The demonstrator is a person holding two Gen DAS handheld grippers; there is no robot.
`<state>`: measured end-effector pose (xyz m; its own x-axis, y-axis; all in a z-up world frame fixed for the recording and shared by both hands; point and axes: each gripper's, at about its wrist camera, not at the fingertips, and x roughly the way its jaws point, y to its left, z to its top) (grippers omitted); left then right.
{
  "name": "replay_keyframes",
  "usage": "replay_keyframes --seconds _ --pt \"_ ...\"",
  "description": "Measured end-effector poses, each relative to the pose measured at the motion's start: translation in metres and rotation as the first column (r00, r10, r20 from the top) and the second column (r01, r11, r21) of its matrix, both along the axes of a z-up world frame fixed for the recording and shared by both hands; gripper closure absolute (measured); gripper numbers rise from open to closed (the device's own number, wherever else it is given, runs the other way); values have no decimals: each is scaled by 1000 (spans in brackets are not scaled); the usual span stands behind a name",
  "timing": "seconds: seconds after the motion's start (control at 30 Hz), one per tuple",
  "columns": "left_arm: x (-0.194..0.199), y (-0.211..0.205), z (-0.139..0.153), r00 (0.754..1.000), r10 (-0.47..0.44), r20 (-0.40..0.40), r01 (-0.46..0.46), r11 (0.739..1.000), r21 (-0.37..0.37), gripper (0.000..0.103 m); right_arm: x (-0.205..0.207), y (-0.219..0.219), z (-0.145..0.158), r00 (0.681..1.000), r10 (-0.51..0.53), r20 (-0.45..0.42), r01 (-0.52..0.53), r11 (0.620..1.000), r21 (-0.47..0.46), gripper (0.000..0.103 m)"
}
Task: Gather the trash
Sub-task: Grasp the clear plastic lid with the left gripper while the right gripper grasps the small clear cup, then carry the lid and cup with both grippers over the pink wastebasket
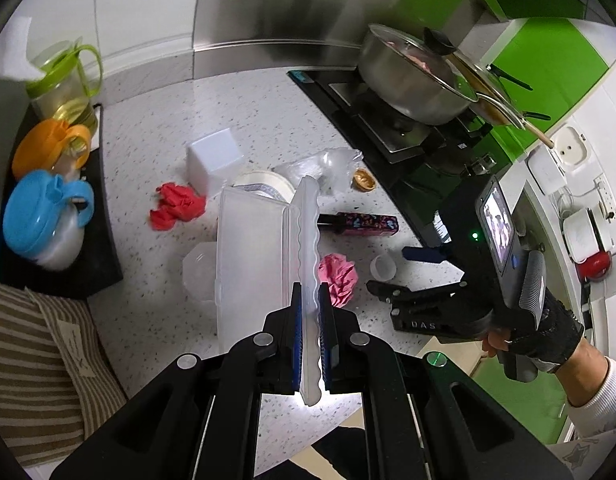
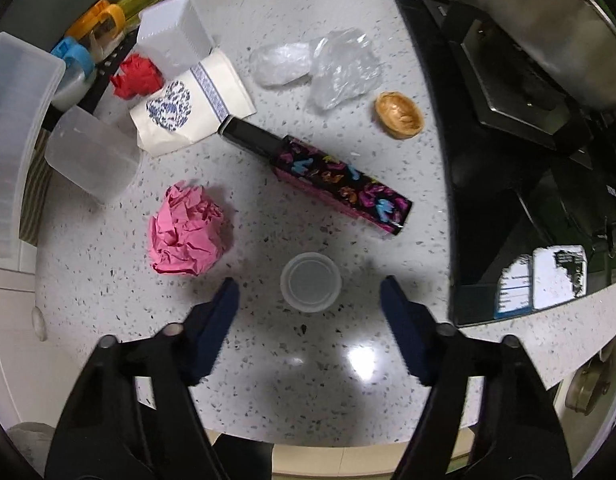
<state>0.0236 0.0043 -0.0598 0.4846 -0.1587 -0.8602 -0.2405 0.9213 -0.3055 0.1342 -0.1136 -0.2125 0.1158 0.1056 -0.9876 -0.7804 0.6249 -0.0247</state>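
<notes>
The white speckled stone desk (image 2: pixel 308 80) carried the mess, w/ a steel lidded pot (image 1: pixel 411 76) on the black stove (image 1: pixel 387 128) at its far right. The left hand-held gripper (image 1: pixel 309 312) was clamped on the wavy rim of a clear hinged plastic box (image 1: pixel 252 256), holding it open & upright above the desk; nothing showed inside it, so it looked to be the trash bin, unfilled. The right hand-held gripper (image 2: pixel 309 292) hung w/ its fingers spread wide, straddling a small translucent plastic cup (image 2: pixel 311 286) that stood upright, apparently empty. To do this step well: prob. lower straight down, centre the cup btwn the pads, squeeze gently since thin plastic will likely flex or pop out, then carry it to the box. Other trash lay near: a black patterned long carton (image 2: pixel 319 178), a cream napkin w/ a blue heart print (image 2: pixel 188 108), crumpled clear plastic film (image 2: pixel 339 68), a crumpled pink paper ball (image 2: pixel 186 230) just left of the cup, a crumpled red paper ball (image 2: pixel 138 76), a brown nutshell half (image 2: pixel 399 113), hollow up.
</notes>
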Motion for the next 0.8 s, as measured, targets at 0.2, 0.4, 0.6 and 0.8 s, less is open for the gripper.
replay_keyframes --seconds 0.2,0.4,0.6,0.8 --pt "-4 5 -5 1000 13 -8 -13 1000 -6 96 1 4 -7 1000 15 2 -15 1000 -9 71" --pt "-6 8 -2 1000 10 0 -10 1000 4 96 1 3 8 1000 -9 11 8 999 39 72" --pt "-8 12 13 999 -23 28 22 999 33 96 -14 -5 66 997 -61 37 54 983 174 72" --pt "-6 10 40 989 -128 77 121 988 92 96 -41 -22 126 981 -154 120 115 951 286 72"
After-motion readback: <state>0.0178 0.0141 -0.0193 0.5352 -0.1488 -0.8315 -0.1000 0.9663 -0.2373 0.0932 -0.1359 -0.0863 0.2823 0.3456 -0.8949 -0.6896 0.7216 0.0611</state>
